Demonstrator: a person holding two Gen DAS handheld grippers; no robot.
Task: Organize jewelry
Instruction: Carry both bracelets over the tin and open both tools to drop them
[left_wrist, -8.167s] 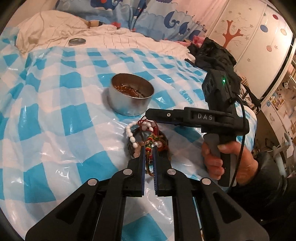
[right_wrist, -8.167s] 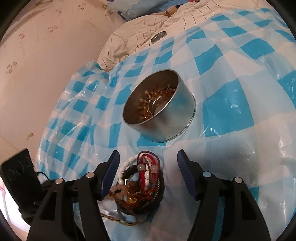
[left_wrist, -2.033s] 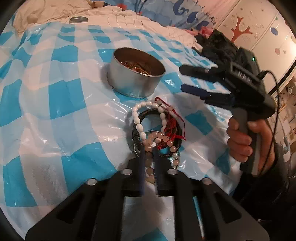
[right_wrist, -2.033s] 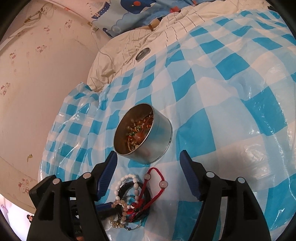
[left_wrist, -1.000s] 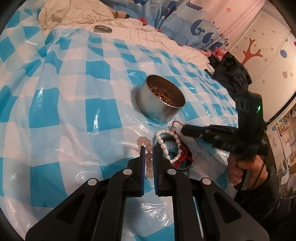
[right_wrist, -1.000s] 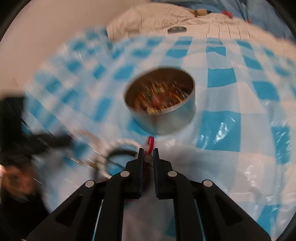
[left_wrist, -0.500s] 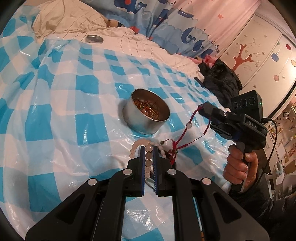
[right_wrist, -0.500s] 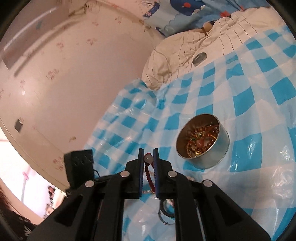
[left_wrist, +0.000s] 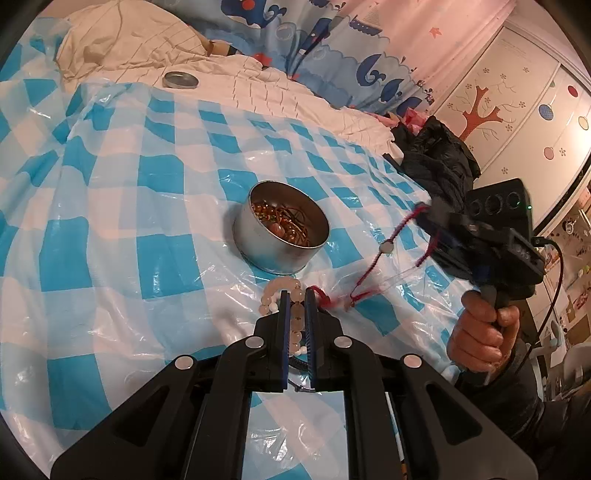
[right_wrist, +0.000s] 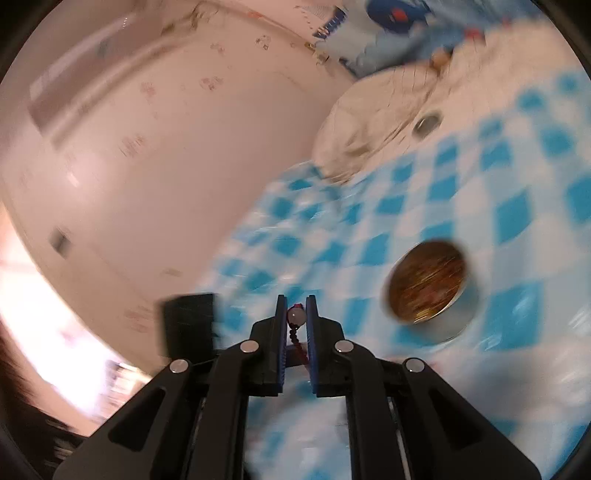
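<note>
1. Jewelry is sitting in the round metal tin (left_wrist: 282, 236) on the checked plastic sheet (left_wrist: 110, 258).
2. Your left gripper (left_wrist: 295, 314) is pinching the pale bead bracelet (left_wrist: 275, 295) just in front of the tin.
3. Your right gripper (right_wrist: 295, 317) is clamping the red cord bracelet (left_wrist: 380, 254), lifting it clear of the sheet.

Blue-and-white checked sheet (left_wrist: 110, 206), red cord bracelet (left_wrist: 388, 251)
</note>
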